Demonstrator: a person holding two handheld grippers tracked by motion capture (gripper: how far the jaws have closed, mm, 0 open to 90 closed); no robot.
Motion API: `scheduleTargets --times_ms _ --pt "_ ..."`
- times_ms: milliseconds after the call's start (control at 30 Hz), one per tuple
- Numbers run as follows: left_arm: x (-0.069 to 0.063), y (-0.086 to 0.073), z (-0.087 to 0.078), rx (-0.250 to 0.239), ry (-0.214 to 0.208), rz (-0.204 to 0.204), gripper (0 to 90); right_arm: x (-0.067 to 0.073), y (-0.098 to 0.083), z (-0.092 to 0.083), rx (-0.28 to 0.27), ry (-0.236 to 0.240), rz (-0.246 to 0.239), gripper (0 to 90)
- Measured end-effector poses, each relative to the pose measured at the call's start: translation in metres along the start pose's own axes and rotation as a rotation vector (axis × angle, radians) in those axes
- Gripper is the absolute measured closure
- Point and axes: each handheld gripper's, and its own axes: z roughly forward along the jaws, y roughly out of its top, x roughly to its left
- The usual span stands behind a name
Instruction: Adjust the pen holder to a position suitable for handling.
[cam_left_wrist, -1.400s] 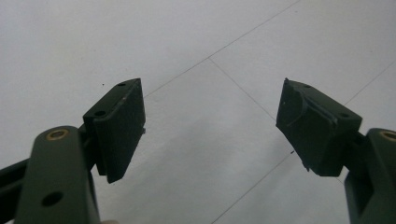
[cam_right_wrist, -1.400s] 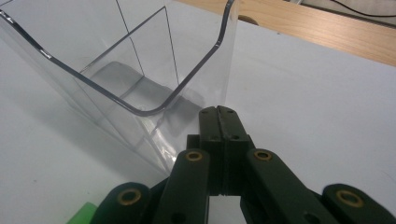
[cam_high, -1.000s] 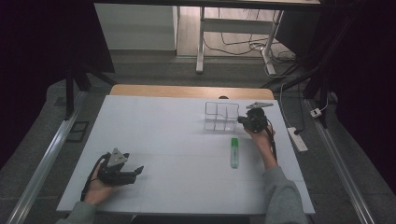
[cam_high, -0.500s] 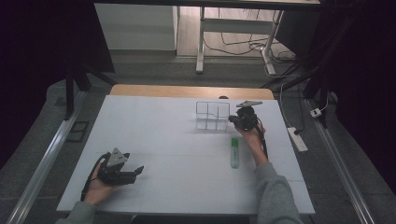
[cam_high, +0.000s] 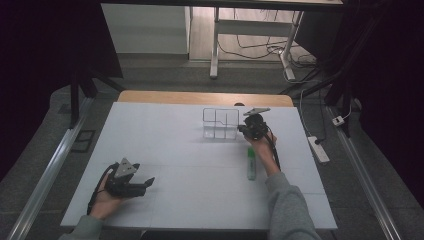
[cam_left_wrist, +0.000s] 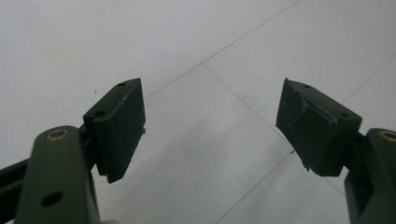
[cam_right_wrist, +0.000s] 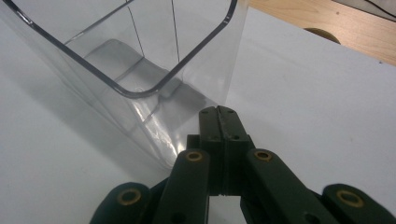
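Observation:
A clear plastic box with compartments (cam_high: 220, 123) stands on the white table (cam_high: 200, 200) toward the far right. My right gripper (cam_high: 241, 130) is shut and empty, its tips against the box's right side. In the right gripper view the shut jaws (cam_right_wrist: 218, 112) meet the clear box (cam_right_wrist: 140, 60) at its lower corner. A green marker (cam_high: 251, 162) lies on the table just beside the right forearm. Near the front left, my left gripper (cam_high: 147, 185) rests in the hand, open. Only bare table lies between its black pads (cam_left_wrist: 119, 126).
A wooden strip (cam_high: 200, 97) runs along the table's far edge. A power strip (cam_high: 318, 149) lies on the floor to the right, and cables and desk legs (cam_high: 215, 45) stand beyond. A metal rail (cam_high: 45, 175) runs along the left side.
The right gripper has moved left across the table, and the clear box has slid left ahead of it. The left gripper and the marker have stayed put.

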Motion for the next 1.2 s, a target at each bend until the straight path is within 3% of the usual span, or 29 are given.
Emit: scheduleTargets --times_ms 833,1200 --pt "0.001 -0.001 0.001 0.004 -0.001 0.004 24.0 0.024 0.016 0.019 0.005 0.033 -0.026 89.1" --pt "0.002 -0.001 0.001 0.005 0.002 0.001 24.0 0.026 0.017 0.022 0.013 0.047 -0.030 89.1"
